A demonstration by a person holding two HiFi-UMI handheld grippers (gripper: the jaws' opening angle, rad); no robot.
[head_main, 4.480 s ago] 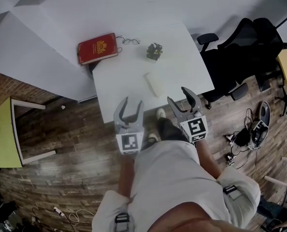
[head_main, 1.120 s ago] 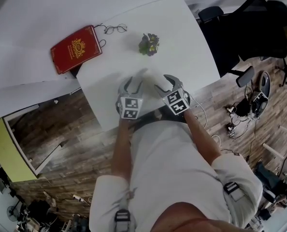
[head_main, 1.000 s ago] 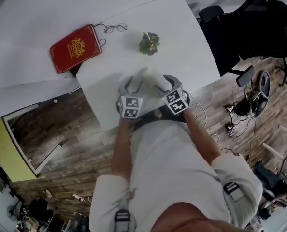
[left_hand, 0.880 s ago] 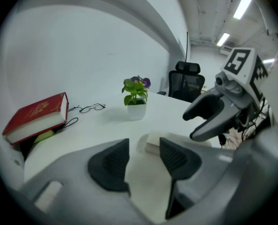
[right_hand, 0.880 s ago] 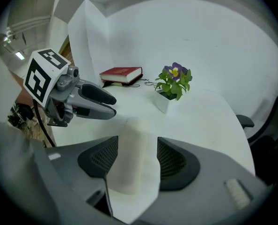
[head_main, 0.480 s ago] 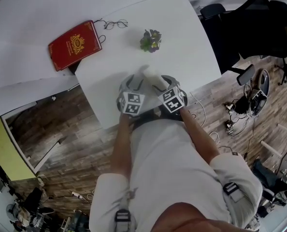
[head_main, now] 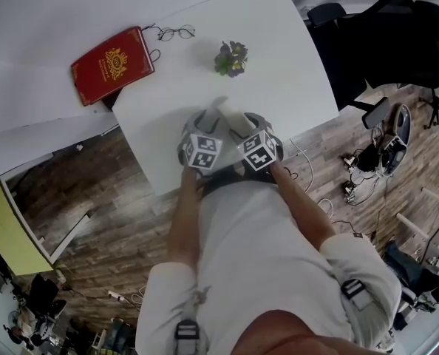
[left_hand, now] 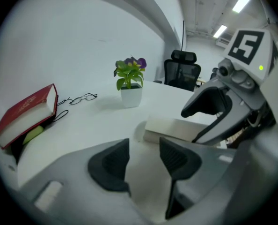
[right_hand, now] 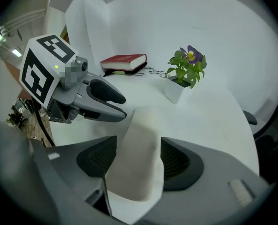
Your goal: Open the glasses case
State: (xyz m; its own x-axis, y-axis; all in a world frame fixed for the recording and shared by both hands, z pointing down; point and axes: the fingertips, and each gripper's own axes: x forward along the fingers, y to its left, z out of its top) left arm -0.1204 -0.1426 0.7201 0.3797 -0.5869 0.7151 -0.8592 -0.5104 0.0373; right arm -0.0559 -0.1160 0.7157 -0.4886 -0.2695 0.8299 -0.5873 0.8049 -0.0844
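The cream glasses case [right_hand: 140, 144] lies shut on the white table [head_main: 293, 72], near its front edge. My right gripper [right_hand: 138, 162] straddles the case's near end. Its jaws are opening, and the case sits in the gap between the two pads without being squeezed. In the head view only the case's far tip [head_main: 220, 109] shows between the two grippers. My left gripper [left_hand: 143, 162] hovers low just left of the case [left_hand: 176, 128], open, with only bare table between its pads. The two grippers stand close side by side, tilted down.
A red book [head_main: 112, 63] lies at the table's far left corner with spectacles [head_main: 174, 32] beside it. A small potted plant [head_main: 232, 57] stands behind the case. Black office chairs [head_main: 382, 43] stand to the right of the table, and cables lie on the wood floor.
Both grippers came forward from the table's front edge and sank around the case. In the last second they tipped lower, and their marker cubes drew closer together.
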